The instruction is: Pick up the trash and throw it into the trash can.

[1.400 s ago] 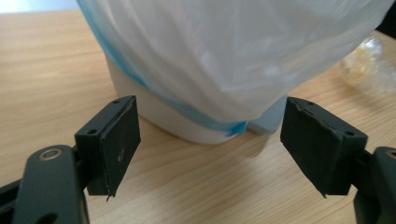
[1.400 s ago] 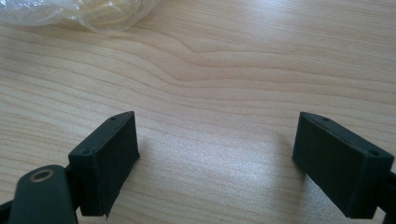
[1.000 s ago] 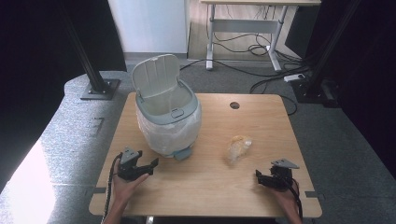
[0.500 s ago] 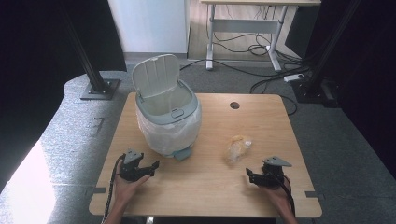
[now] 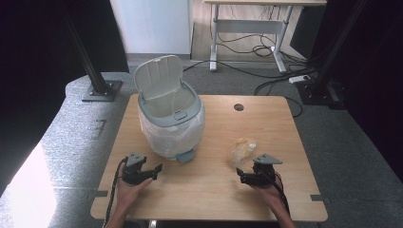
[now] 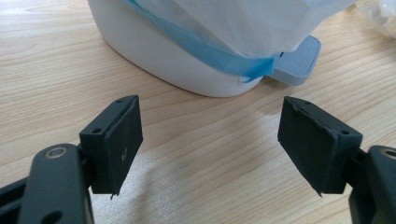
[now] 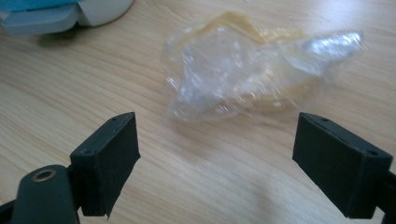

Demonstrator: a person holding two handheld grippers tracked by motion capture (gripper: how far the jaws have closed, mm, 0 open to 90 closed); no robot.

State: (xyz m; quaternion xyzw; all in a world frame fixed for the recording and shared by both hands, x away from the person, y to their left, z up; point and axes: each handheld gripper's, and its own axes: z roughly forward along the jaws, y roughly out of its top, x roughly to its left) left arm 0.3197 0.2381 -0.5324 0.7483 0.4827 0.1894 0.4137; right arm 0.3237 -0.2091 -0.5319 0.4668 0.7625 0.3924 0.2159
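A light wooden rectangular table (image 5: 214, 199) held a small white-and-grey pedal bin (image 5: 170, 124) with its hinged lid (image 5: 159, 78) standing open and a white plastic liner bag (image 5: 159, 135) folded over the rim. The bin sat on the table's left half. A crumpled clear plastic wrapper with a yellowish tint (image 5: 243, 148) lay on the right half, well apart from the bin.

The left gripper (image 5: 154, 172) rested near the front edge, just in front of the bin – jaws spread wide, nothing between them. In the left gripper view the grey foot pedal (image 6: 299, 56) and the liner's blue drawstring band (image 6: 210, 53) showed ahead of the open jaws.

The right gripper (image 5: 240, 175) was near the front right, just beside the wrapper – jaws also spread, empty. In the right gripper view the wrapper (image 7: 243, 74) lay on bare wood just beyond the pads (image 7: 114, 161), not touching them.

Grey carpet floor (image 5: 66, 142) surrounded the table.
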